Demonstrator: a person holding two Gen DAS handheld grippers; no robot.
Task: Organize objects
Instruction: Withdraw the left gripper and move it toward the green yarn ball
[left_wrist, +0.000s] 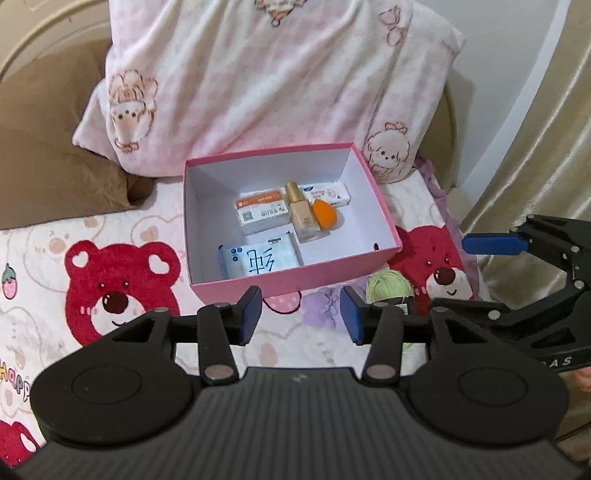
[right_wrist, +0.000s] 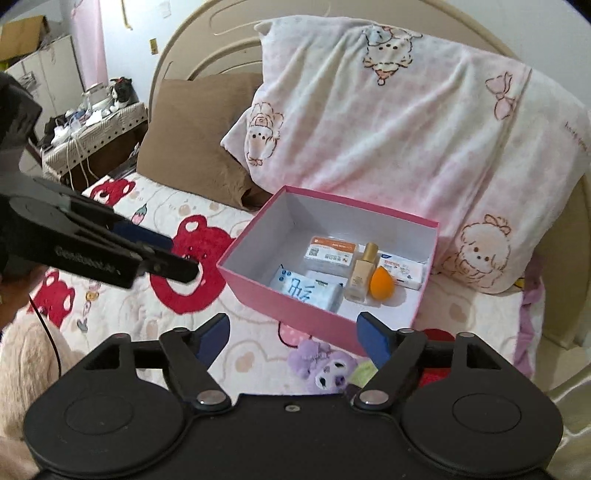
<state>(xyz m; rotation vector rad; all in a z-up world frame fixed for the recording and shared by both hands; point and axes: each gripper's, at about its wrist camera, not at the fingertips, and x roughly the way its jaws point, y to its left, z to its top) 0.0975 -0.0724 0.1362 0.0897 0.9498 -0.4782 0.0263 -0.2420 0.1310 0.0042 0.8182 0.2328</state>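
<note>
My left tool (left_wrist: 301, 314) was matte black with blue pads, silver rivets and a ribbed body; my right tool (right_wrist: 291, 336) matched it.

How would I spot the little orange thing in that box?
Find the open pink box on the bed, before the pillow. Among its items, beside the lying gold-capped bottle, sits the sponge: the only orange, egg-shaped, unlabelled item.

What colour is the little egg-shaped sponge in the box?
The sponge is bright orange; it shows best in the right wrist view.
</note>
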